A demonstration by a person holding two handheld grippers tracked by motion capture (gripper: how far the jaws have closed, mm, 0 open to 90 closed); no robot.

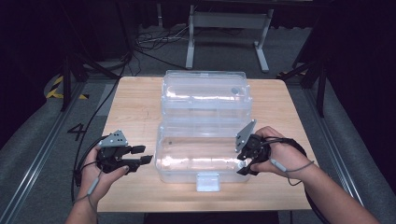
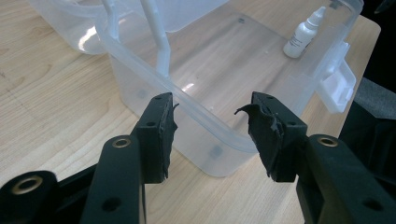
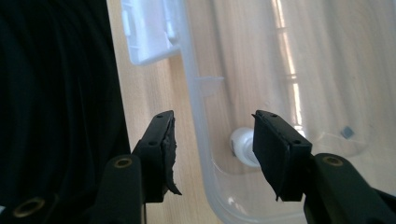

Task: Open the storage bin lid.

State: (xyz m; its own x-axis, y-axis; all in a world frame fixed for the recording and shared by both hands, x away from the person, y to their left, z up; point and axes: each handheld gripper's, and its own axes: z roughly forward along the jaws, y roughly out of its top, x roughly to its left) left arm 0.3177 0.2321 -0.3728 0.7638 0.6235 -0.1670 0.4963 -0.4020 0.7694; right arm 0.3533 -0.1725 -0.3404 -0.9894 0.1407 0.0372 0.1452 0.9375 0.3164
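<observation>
1. Black fingers (image 2: 159,135) of the left gripper (image 2: 212,135) rise nearest the lens in the left gripper view, spread wide with nothing between them; their rubber pads are torn and ragged at the edges.
2. Just past them stands a clear plastic storage box (image 2: 196,79), its walls smooth and glossy, its corners rounded, a thick rim running round the top.
3. Inside the box, at the far end in the left gripper view, a small white dropper bottle (image 2: 303,35) with a narrow nozzle stands upright on the box floor.
4. A white plastic latch (image 2: 337,86) hangs on the box's front wall.
5. From the high view, the box (image 1: 198,154) sits at the middle of the light wooden tabletop (image 1: 135,107), its clear hinged lid (image 1: 204,91) thrown open behind it.
6. The left gripper (image 1: 144,155), held in the left hand (image 1: 100,170), hovers just beside the box's left wall.
7. The right gripper (image 1: 243,161), in the right hand (image 1: 280,154), is at the box's right end.
8. In the right gripper view its fingers (image 3: 280,149) are wide apart and straddle the box rim (image 3: 196,107); the white bottle (image 3: 243,147) lies just beyond one finger.
</observation>
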